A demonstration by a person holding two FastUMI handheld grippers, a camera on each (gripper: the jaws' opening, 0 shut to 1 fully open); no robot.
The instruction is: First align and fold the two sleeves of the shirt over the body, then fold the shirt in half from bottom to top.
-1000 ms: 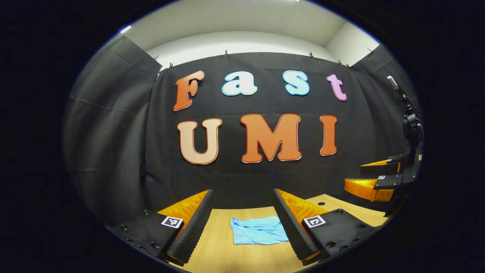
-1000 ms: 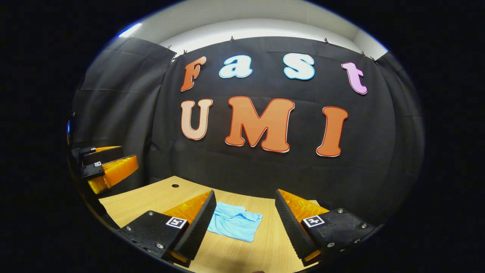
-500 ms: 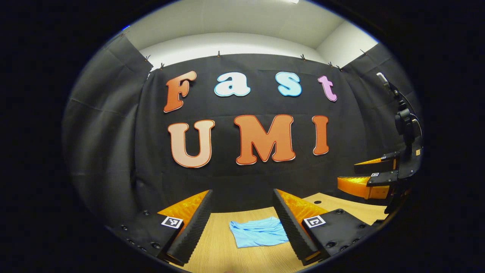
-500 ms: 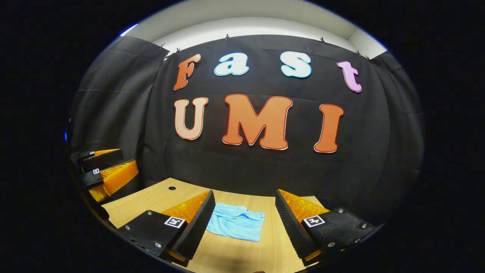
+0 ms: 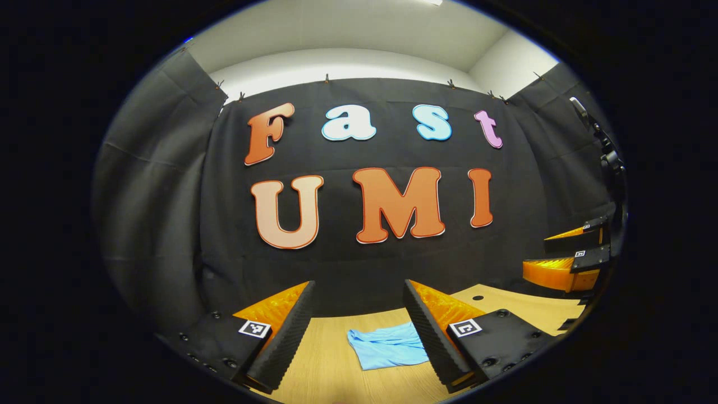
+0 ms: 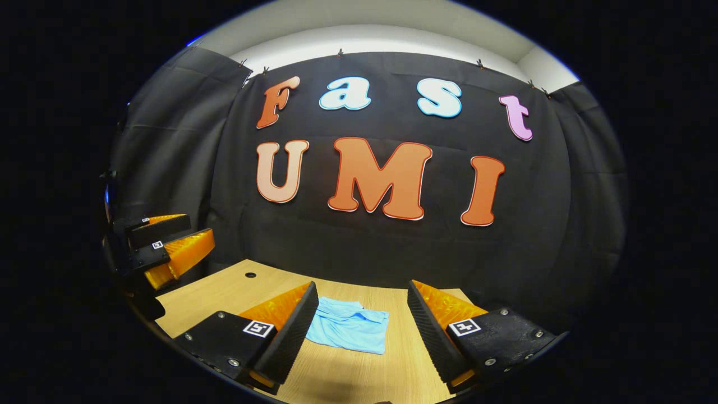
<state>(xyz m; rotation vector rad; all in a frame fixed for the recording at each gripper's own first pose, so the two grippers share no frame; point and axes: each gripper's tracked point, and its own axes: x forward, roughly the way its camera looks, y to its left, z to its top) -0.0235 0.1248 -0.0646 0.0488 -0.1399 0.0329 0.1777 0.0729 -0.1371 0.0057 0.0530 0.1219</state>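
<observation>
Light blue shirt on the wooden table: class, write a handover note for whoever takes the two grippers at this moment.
Left gripper: jaws open, empty, held above the table.
Right gripper: jaws open, empty, also off the cloth.
The light blue shirt lies as a compact folded bundle on the wooden table, touched by neither gripper.
Done: sleeves and the bottom-to-top fold appear finished.
Left: probably nothing; check the edges are aligned.

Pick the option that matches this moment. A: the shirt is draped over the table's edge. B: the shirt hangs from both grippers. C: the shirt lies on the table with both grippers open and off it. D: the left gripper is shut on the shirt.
C: the light blue shirt lies in a compact bundle on the wooden table, with the left gripper and the right gripper open above it.
</observation>
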